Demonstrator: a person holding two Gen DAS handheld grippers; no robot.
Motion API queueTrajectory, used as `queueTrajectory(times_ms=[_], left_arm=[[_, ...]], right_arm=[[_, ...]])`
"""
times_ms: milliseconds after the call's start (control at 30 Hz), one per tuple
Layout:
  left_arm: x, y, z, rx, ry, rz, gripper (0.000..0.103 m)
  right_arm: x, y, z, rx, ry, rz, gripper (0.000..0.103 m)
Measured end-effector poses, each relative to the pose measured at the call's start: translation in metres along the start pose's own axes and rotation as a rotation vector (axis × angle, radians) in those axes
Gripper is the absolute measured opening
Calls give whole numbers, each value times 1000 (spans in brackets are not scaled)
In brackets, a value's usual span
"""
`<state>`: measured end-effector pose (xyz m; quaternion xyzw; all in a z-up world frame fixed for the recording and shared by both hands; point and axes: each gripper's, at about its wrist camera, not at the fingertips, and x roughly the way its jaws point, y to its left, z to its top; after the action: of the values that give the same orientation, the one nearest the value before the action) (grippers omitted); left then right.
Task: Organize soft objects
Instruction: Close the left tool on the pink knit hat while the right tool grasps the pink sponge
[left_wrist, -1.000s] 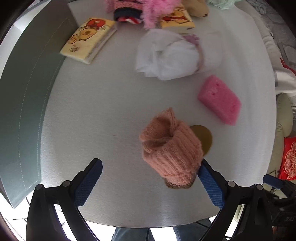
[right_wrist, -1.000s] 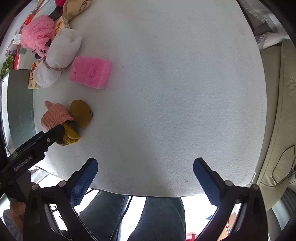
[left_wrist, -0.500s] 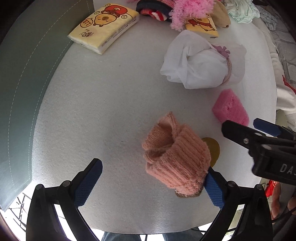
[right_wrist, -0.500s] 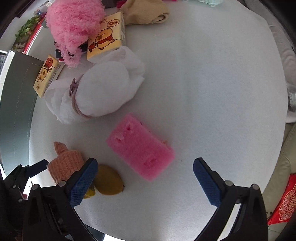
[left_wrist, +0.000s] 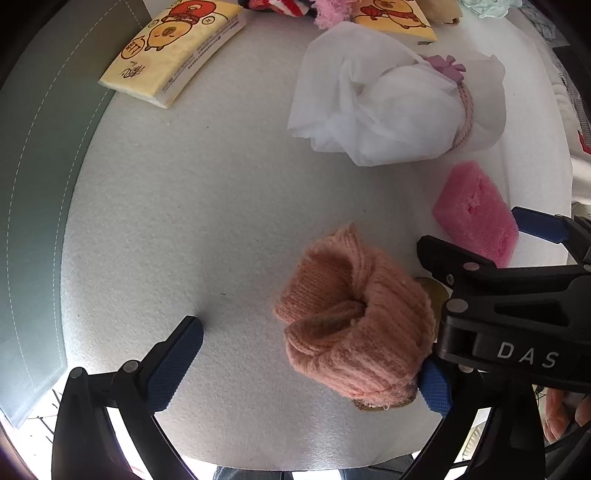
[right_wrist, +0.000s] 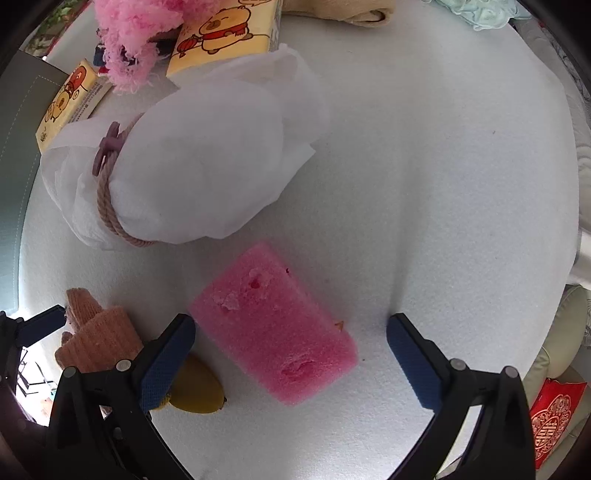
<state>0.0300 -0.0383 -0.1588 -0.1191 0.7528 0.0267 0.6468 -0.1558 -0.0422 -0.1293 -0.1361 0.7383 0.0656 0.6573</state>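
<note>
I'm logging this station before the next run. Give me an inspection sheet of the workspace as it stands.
Surface: white foam-like table top, grey mat at its left edge.
Job's things: pink sponge lying flat; peach knit sock; white cloth bundle tied with cord; fluffy pink item.
Clutter: two yellow tissue packs; yellow disc beside the sock.
Grippers: left gripper open, right finger touching the sock; right gripper open, straddling the sponge.
Cables: nothing seen.
Surroundings: red ornament, cream upholstery at right.
</note>
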Motion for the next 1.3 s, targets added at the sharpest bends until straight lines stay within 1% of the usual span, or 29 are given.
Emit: queueTrajectory(times_ms=[33, 67, 133, 167, 200, 233, 267, 300, 333, 433, 533, 600, 667, 700, 800, 867, 967, 1000, 1067, 1133, 1167, 1200, 1300], left_arm=[[-1, -1, 1, 3, -5, -9, 103], [-4, 1, 9, 11, -11, -14, 98], [-9, -5, 7, 50, -28, -35, 84], [-15, -5, 17, 73, -31, -63, 67], [-17, -8, 15, 91, -23, -112, 49], [-18, -9, 15, 97, -13, -121, 49], [-18, -9, 15, 106, -10, -120, 49], [-19, -9, 16, 115, -8, -124, 48], [-20, -8, 16, 121, -7, -129, 47], [-33, -4, 16, 147, -20, -131, 47], [-48, -3, 8, 203, -47, -128, 47], [-58, -3, -1, 244, -58, -130, 47], [-71, 1, -7, 295, -75, -105, 47], [-77, 2, -12, 318, -86, -102, 47], [-94, 8, -25, 359, -115, -115, 47], [-107, 13, -29, 368, -138, -130, 47], [-126, 25, -32, 348, -184, -168, 47], [-131, 31, -33, 341, -202, -176, 47], [-141, 39, -37, 332, -235, -185, 47], [-150, 45, -34, 336, -265, -188, 47], [-153, 41, -39, 337, -277, -187, 47], [-156, 47, -41, 335, -285, -190, 47], [-163, 61, -41, 324, -307, -198, 47]], right_arm=[[2, -4, 4, -4, 18, -1, 103], [3, -10, 7, -3, 30, -2, 102], [5, -4, 3, 8, 27, 2, 100], [4, -5, 0, 11, 21, 3, 96], [2, -5, -3, 11, 13, 4, 93], [-1, -5, -5, 8, 3, 5, 85], [-5, -4, -8, 2, -8, 9, 72], [-10, -2, -9, -7, -21, 13, 63], [-13, -2, -11, -13, -28, 12, 50], [-19, -7, -18, -7, -31, 57, 50], [-36, -5, -31, 11, -68, 72, 50], [-46, -17, -48, 34, -79, 93, 50], [-54, -18, -63, 69, -82, 125, 50], [-57, -10, -72, 87, -84, 138, 50], [-68, -9, -94, 153, -95, 173, 50], [-75, -7, -108, 215, -106, 199, 50], [-89, -13, -125, 294, -126, 227, 50], [-94, -7, -130, 308, -135, 230, 50], [-103, -3, -131, 317, -148, 219, 51], [-106, -23, -129, 316, -164, 200, 51], [-112, -24, -133, 316, -169, 197, 51], [-119, -27, -136, 314, -174, 197, 51], [-132, -21, -131, 287, -188, 179, 51]])
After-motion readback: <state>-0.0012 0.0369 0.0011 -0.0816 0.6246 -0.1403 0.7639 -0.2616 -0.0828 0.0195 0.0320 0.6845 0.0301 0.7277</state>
